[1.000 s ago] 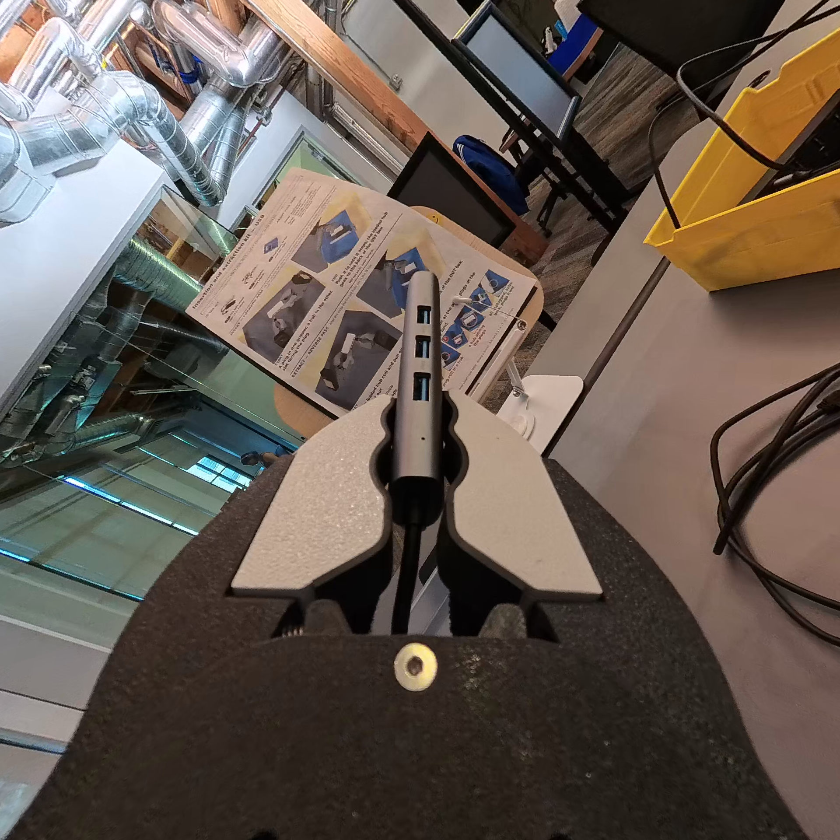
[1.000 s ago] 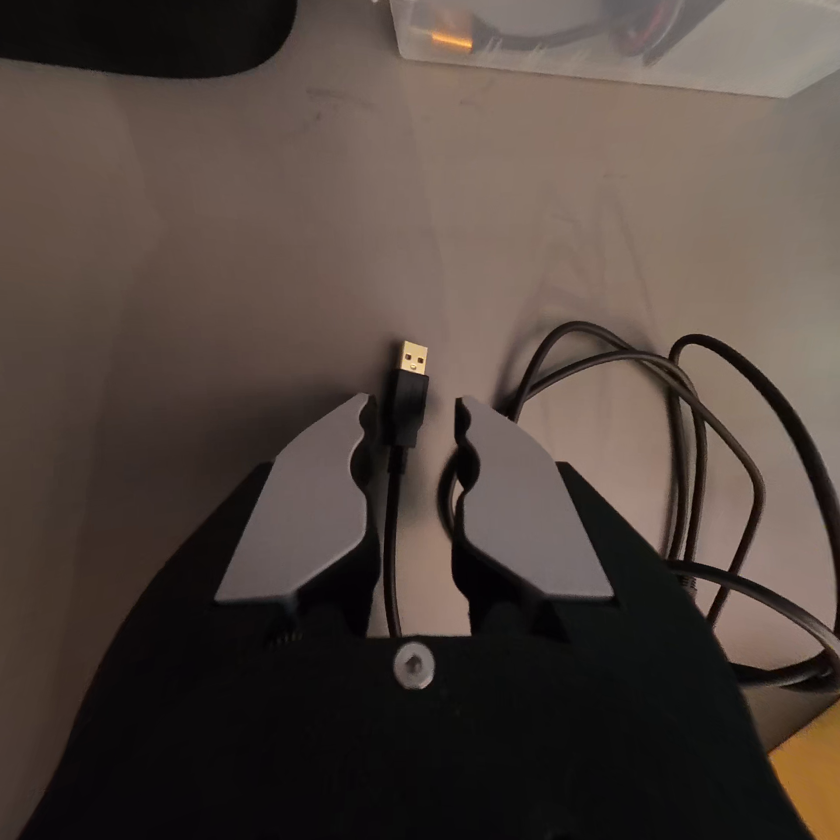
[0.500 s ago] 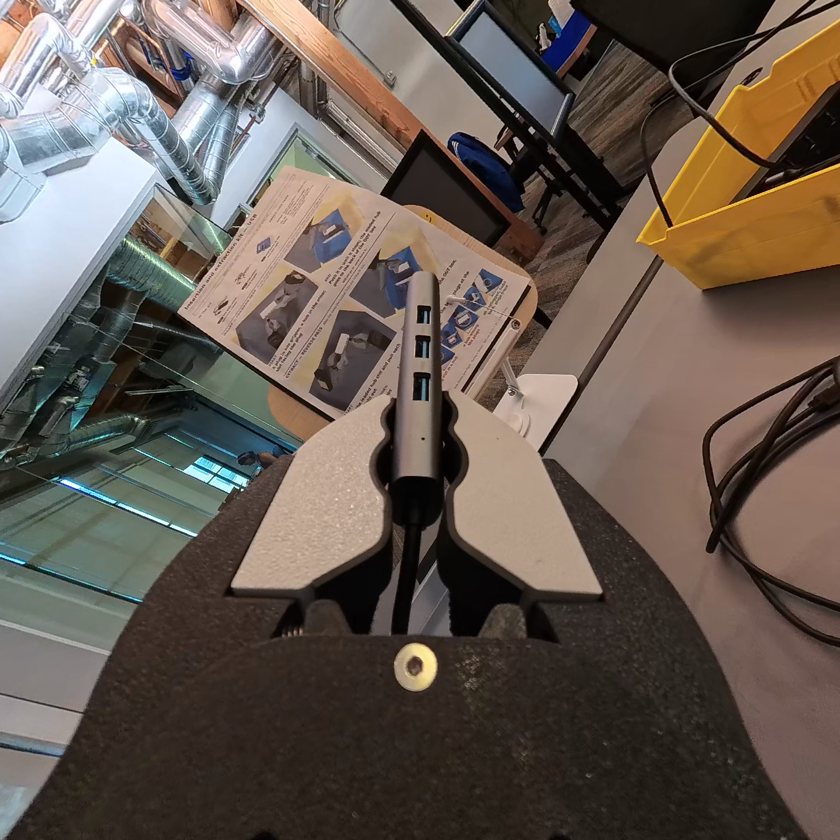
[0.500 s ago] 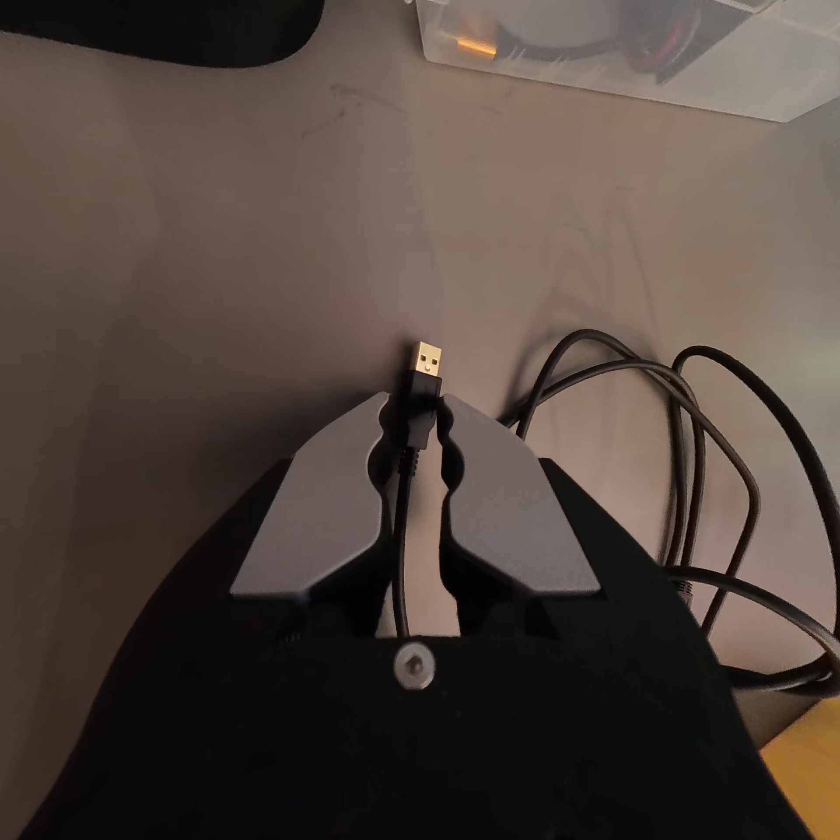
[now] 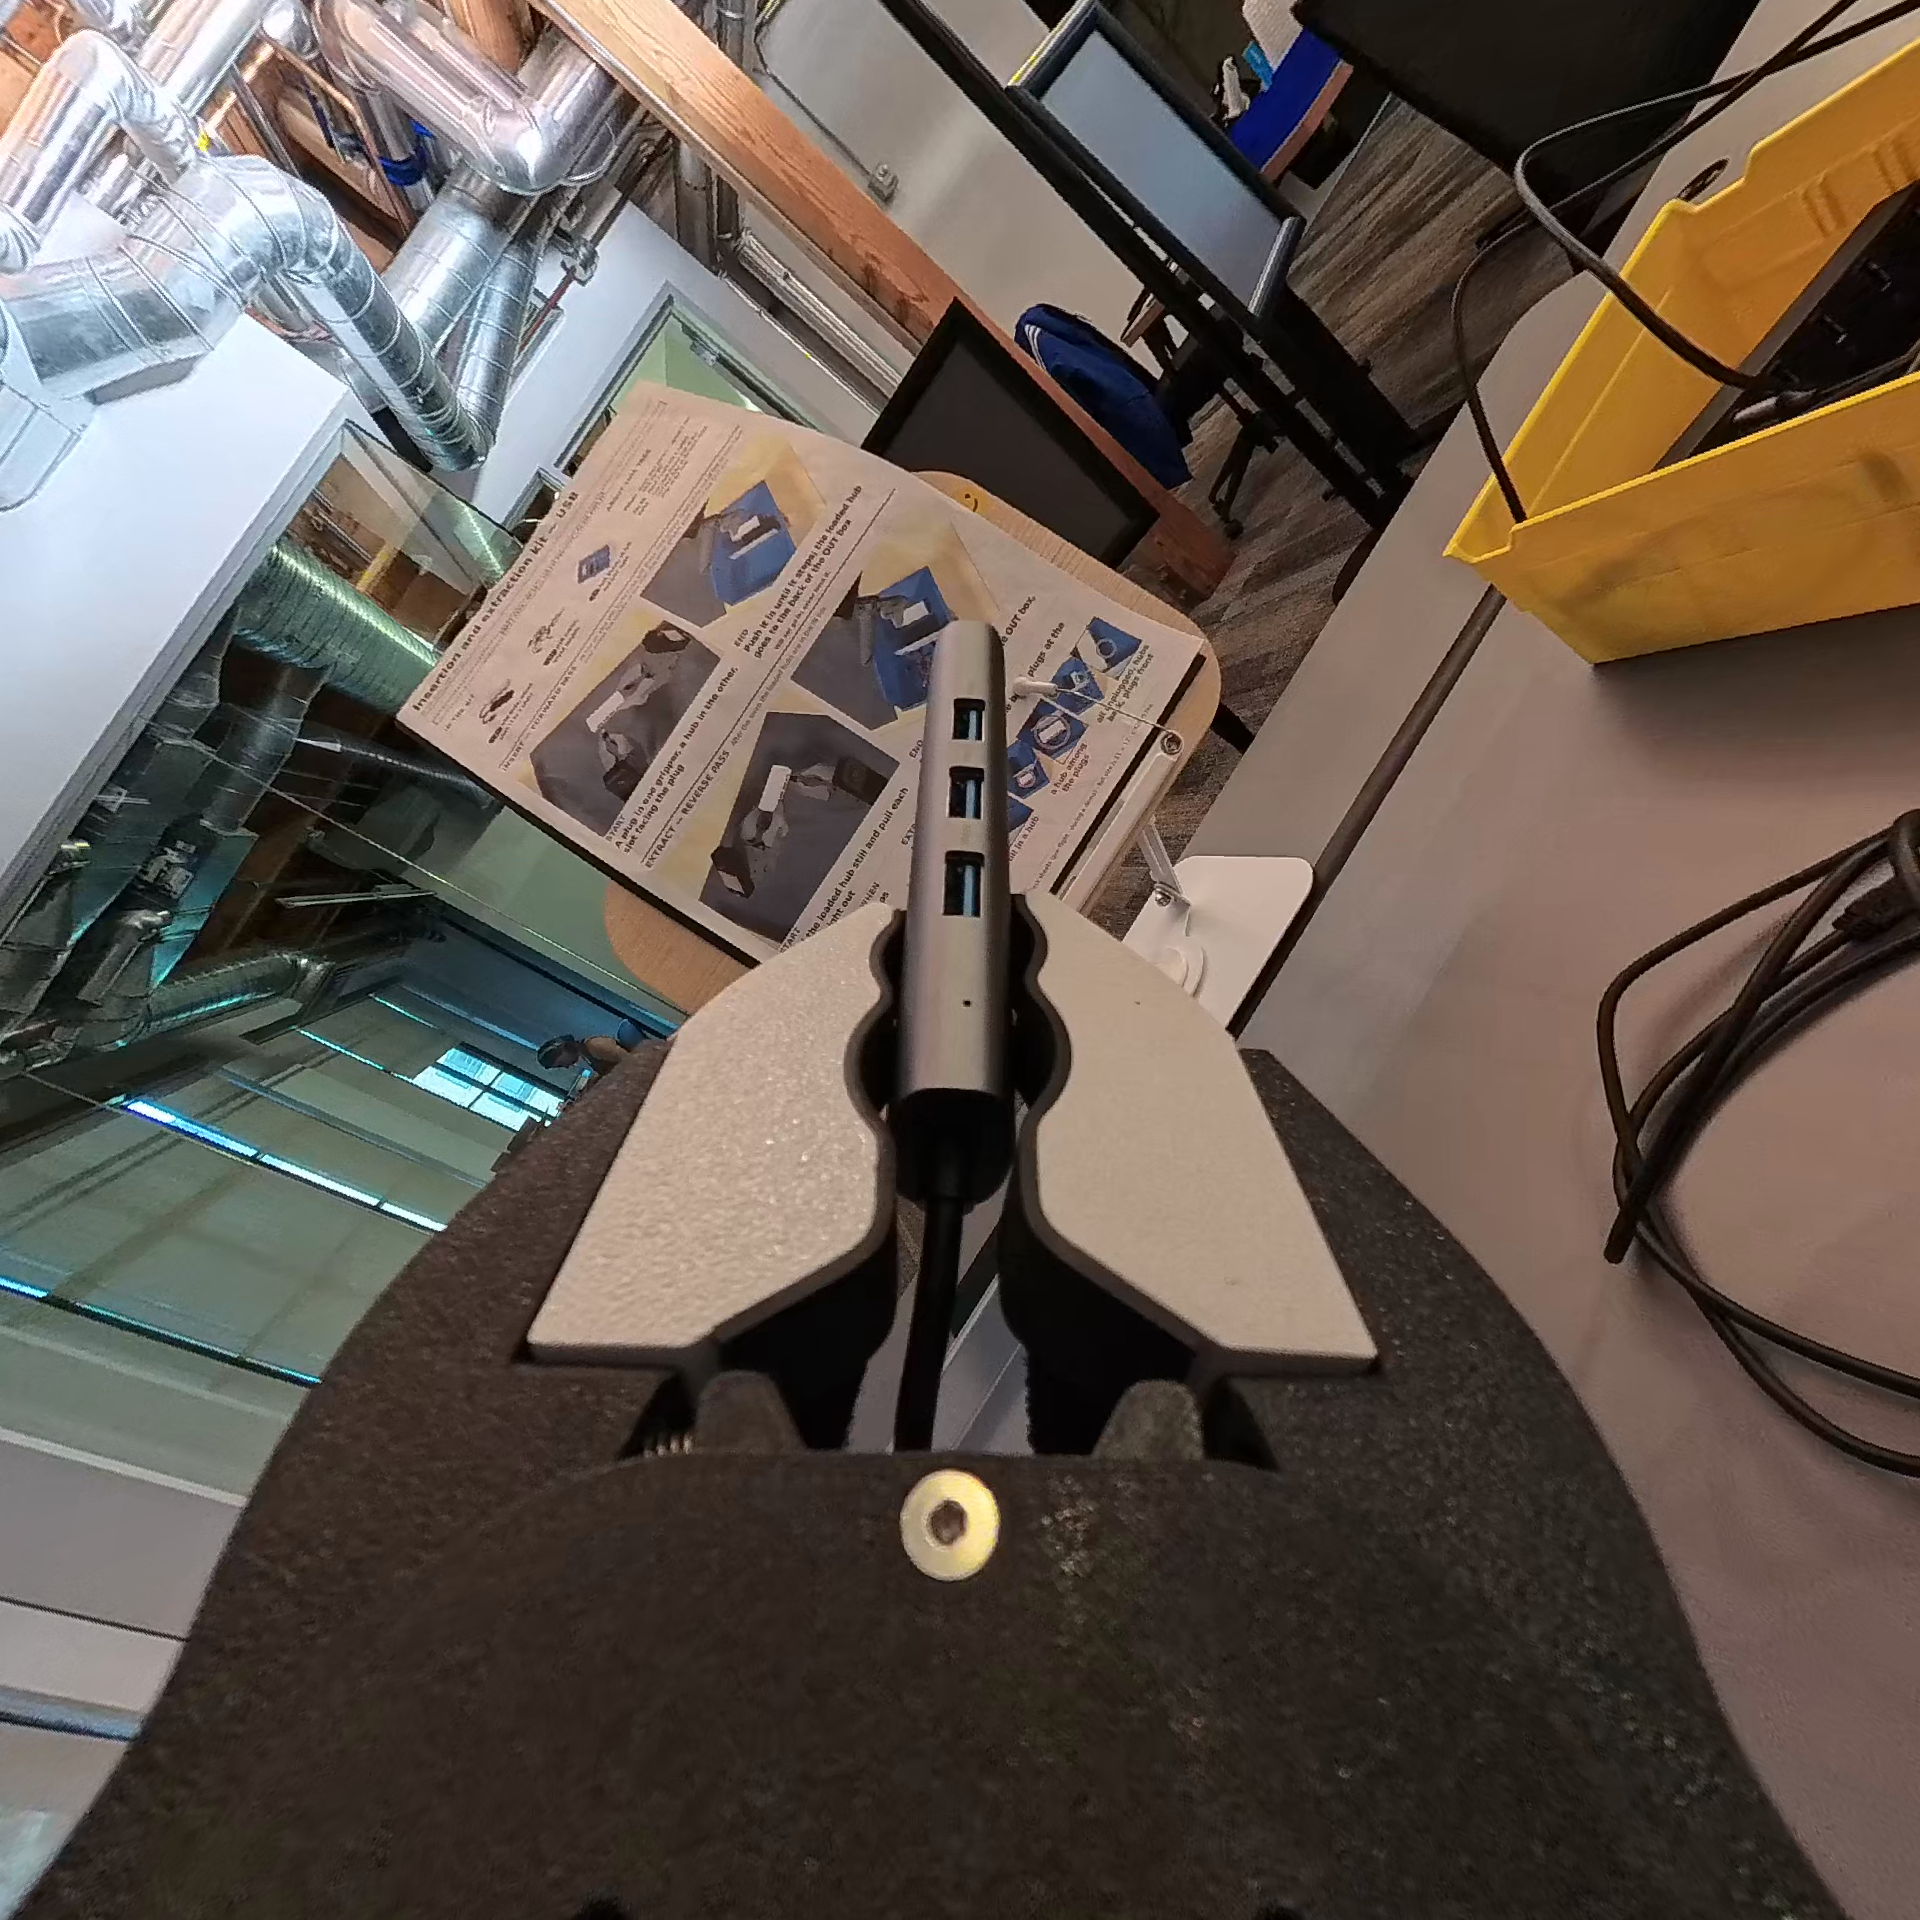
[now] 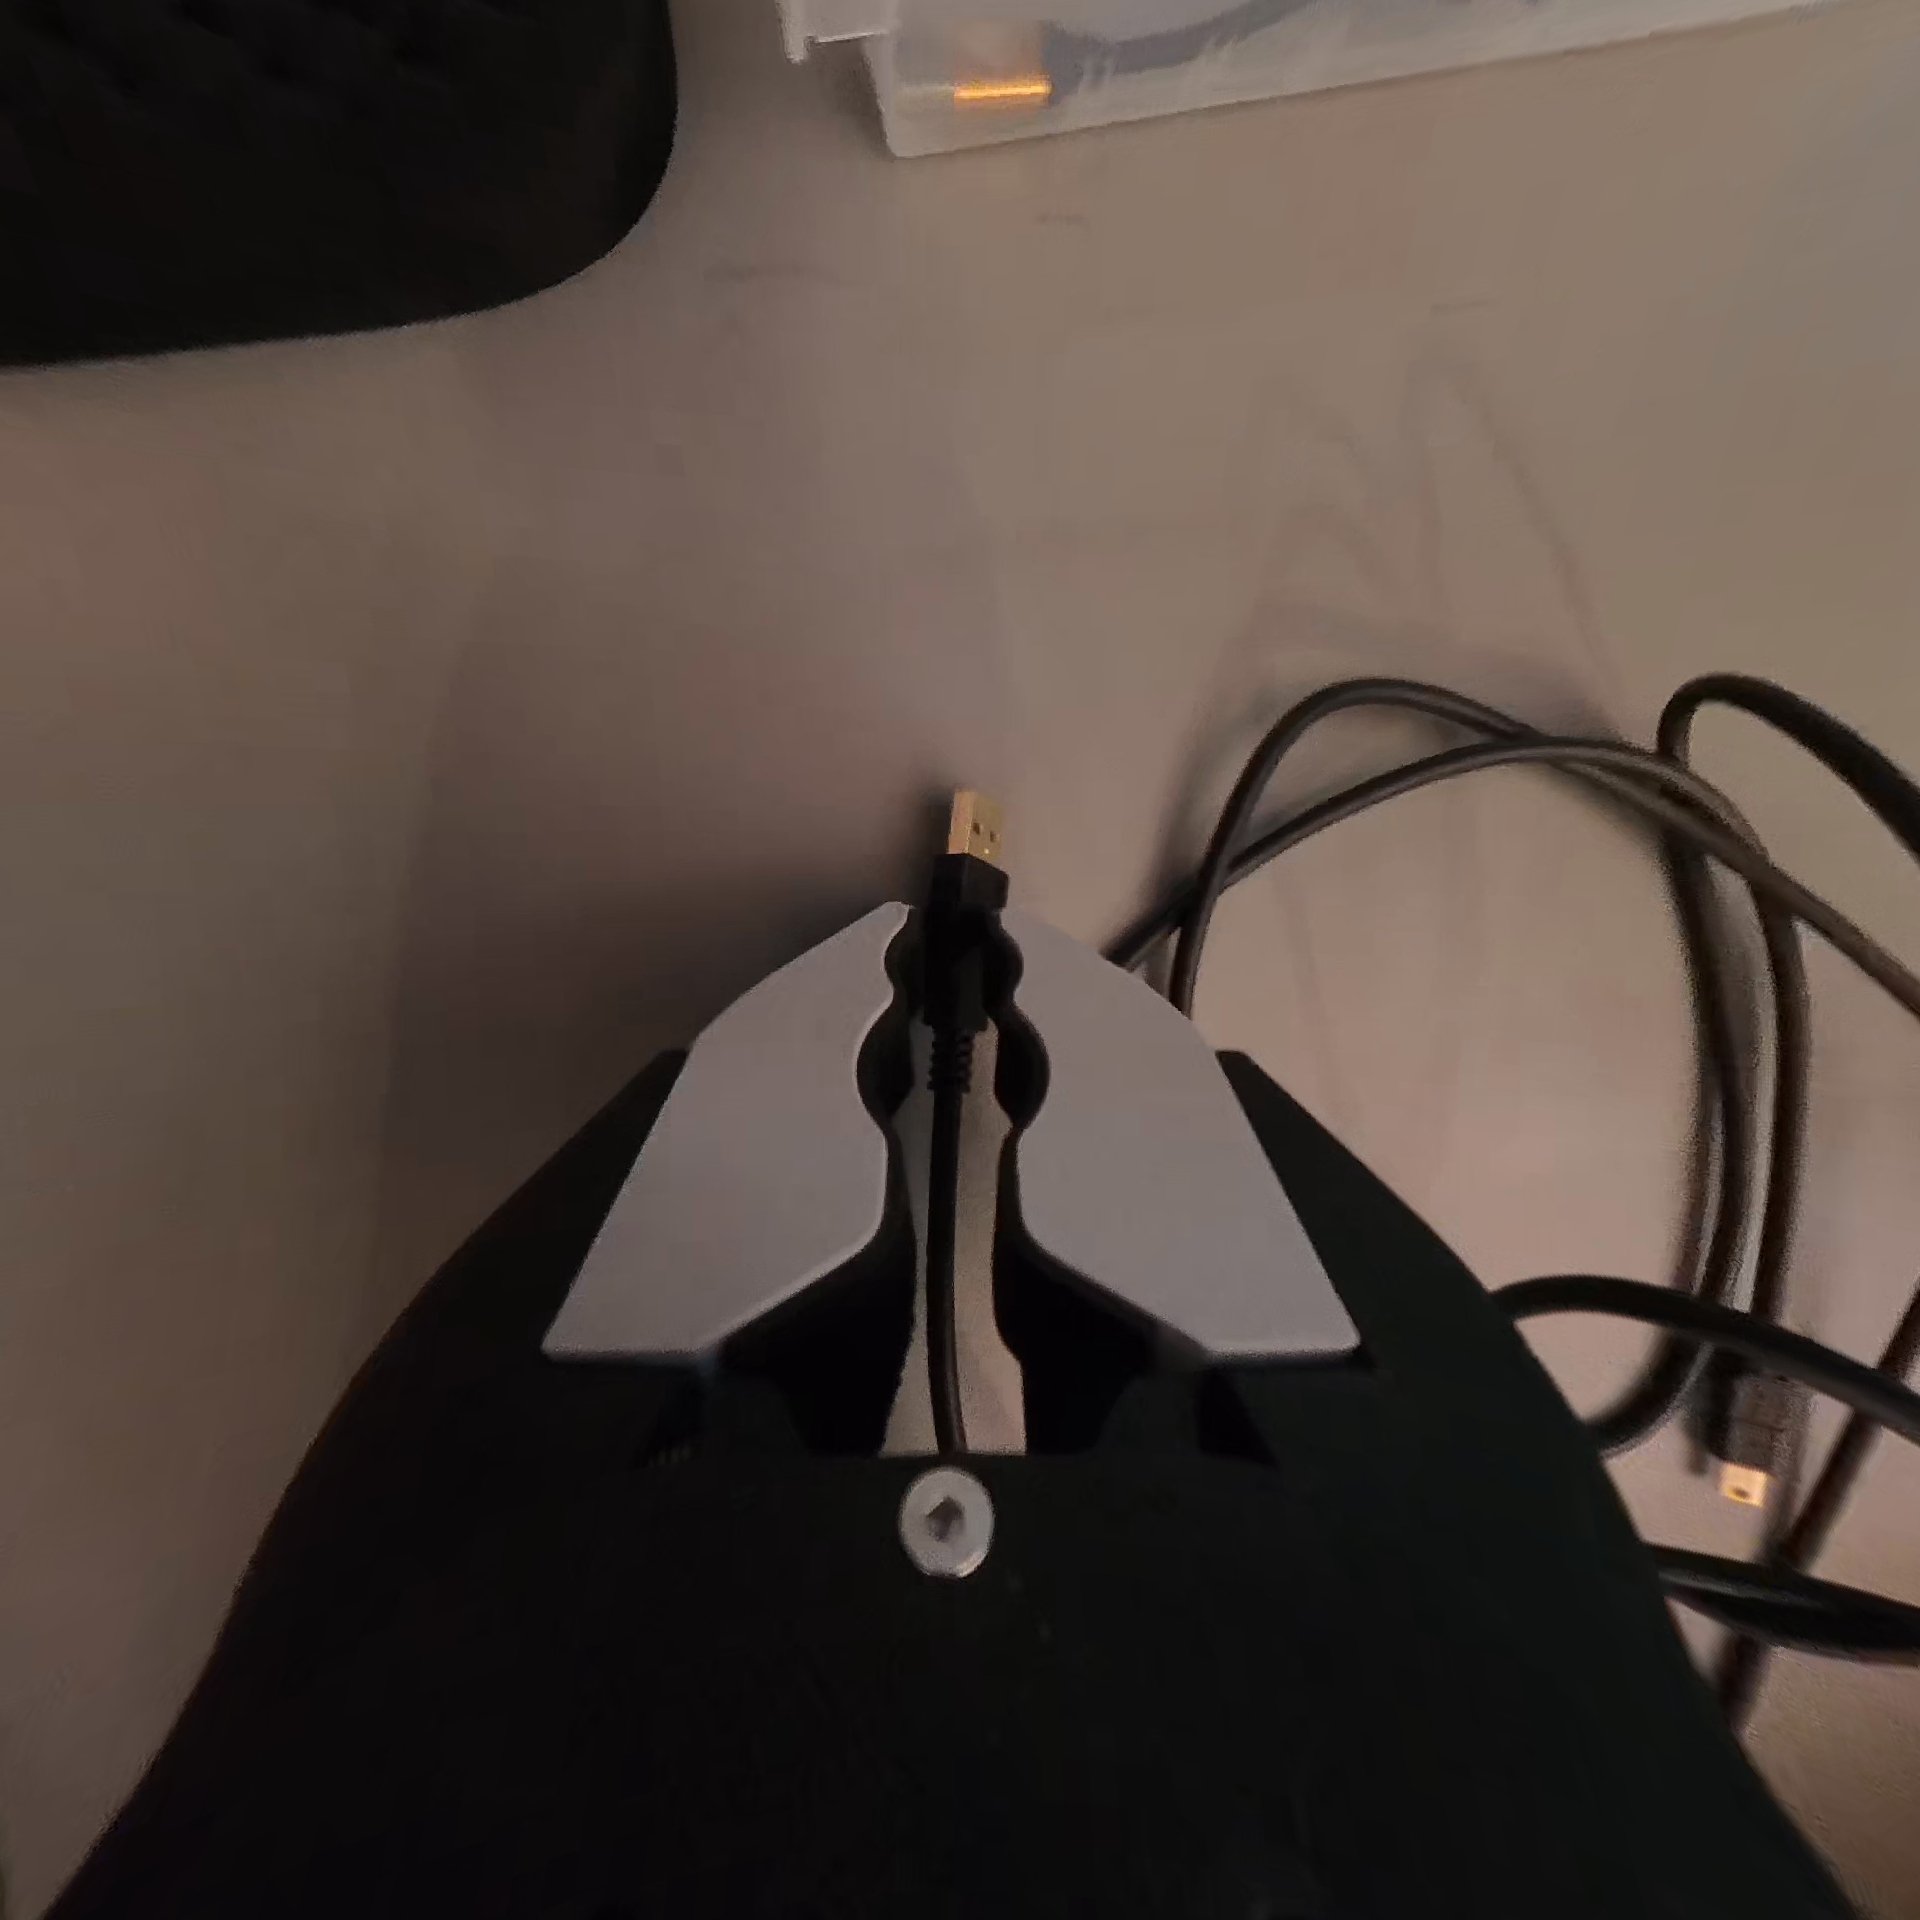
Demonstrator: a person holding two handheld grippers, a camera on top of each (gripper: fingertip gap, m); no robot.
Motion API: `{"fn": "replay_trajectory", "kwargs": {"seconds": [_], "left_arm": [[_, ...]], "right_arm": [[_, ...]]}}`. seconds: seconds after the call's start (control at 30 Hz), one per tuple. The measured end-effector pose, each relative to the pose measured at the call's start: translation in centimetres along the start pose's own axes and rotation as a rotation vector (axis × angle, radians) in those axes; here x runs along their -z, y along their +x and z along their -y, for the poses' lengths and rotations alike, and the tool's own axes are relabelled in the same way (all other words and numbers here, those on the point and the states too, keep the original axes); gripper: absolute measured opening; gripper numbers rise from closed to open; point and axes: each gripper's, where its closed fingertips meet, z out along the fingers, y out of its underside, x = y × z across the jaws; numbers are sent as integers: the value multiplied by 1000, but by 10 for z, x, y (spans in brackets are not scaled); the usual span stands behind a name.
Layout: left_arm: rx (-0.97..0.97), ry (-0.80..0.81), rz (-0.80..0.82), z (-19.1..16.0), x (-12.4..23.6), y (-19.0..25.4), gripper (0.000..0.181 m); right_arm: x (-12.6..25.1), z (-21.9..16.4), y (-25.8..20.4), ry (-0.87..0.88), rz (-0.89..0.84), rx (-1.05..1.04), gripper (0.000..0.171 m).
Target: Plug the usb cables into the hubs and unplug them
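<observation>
The left tongs (image 5: 956,971) are clamped on the cable end of a slim grey hub (image 5: 958,873), raised off the worktop (image 5: 1558,935), ports showing. The right tongs (image 6: 951,925) are closed on the plug (image 6: 971,883) just above the worktop, gold tip clear. Both look light and rigid; the trailing cable (image 6: 1558,935) is limp and may drag.

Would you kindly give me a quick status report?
Left gripper shut on USB hub. Right gripper shut on USB plug. Ports empty; nothing obstructing.

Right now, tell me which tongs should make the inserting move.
Right. The right tongs grip the USB plug with its gold tip free ahead. The left tongs clamp the grey USB hub, ports exposed, likely best held steady.
</observation>
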Motion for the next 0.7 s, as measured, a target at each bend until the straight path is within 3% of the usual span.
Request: {"fn": "replay_trajectory", "kwargs": {"seconds": [0.37, 0.7], "left_arm": [[-7, 1, -13, 1, -1, 4, 17], [-9, -2, -26, 1, -4, 9, 17]], "right_arm": [[5, -8, 4, 25, 473, -443, 11], [3, -10, 1, 2, 307, -162, 14]]}}
